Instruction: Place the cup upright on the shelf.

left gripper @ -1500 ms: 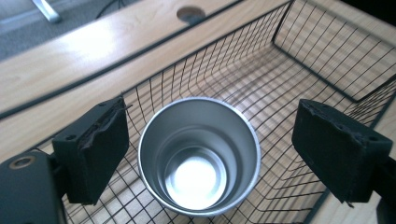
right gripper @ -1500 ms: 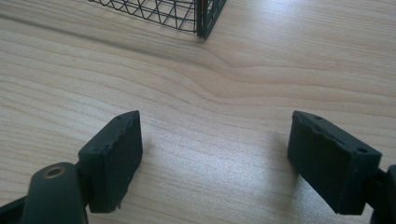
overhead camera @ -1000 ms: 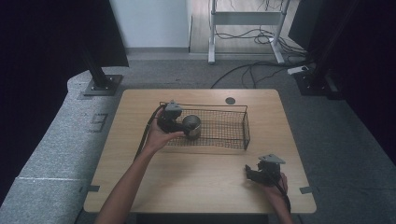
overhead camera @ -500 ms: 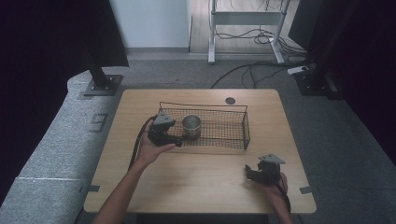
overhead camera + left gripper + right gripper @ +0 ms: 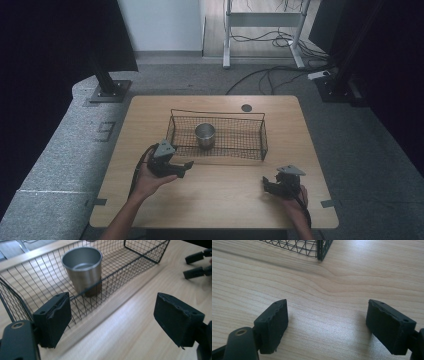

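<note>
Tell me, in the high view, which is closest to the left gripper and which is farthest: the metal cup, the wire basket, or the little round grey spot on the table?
From the left gripper:
1. Wire basket: its near-left corner sits right beside the gripper.
2. Metal cup: standing upright inside the basket's left part.
3. Round grey spot: beyond the basket, by the table's far edge.

**Around the wooden table**

A wooden table [image 5: 220,205] is standing on a grey carpet floor [image 5: 370,150], and a small dark round cap [image 5: 246,107] is sitting near its far edge. At the left, a black stand base [image 5: 111,91] is resting on the floor. Behind the table, a metal frame [image 5: 262,20] is standing, and black cables [image 5: 270,75] are lying loosely under it. A white wall [image 5: 160,25] is showing at the back.
</note>
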Demonstrator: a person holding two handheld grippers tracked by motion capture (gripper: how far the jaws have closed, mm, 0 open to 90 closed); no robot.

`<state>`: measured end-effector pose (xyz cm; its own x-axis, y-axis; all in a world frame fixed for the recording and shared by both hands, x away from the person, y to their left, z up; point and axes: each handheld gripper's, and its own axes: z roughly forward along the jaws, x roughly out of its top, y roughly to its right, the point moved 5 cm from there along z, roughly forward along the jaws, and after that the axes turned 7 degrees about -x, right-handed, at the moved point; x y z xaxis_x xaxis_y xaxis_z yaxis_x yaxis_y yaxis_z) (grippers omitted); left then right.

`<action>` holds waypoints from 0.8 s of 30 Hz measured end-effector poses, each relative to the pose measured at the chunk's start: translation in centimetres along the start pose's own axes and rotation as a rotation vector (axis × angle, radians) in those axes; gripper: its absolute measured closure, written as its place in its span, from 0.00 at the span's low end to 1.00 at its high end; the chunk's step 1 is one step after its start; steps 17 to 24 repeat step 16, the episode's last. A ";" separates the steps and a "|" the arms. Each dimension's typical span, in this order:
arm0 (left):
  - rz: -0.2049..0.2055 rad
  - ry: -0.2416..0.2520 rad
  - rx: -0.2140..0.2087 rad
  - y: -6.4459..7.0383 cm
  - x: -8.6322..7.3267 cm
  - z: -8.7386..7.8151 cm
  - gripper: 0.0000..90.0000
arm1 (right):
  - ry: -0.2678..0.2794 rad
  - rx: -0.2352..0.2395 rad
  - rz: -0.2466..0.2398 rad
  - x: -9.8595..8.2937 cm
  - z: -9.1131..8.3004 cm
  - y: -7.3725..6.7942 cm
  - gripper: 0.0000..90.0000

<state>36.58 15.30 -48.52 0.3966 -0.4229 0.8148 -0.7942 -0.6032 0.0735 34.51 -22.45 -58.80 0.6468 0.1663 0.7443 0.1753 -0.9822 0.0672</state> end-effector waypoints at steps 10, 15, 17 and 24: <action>-0.015 -0.001 -0.020 0.8 -2.1 -0.5 0.16 | 0.000 0.000 0.001 0.0 0.0 0.0 0.20; -0.020 0.004 -0.025 0.9 -2.2 -0.5 0.16 | 0.000 0.000 0.001 0.0 0.0 0.0 0.20; -0.020 0.004 -0.025 0.9 -2.2 -0.5 0.16 | 0.000 0.000 0.001 0.0 0.0 0.0 0.20; -0.020 0.004 -0.025 0.9 -2.2 -0.5 0.16 | 0.000 0.000 0.001 0.0 0.0 0.0 0.20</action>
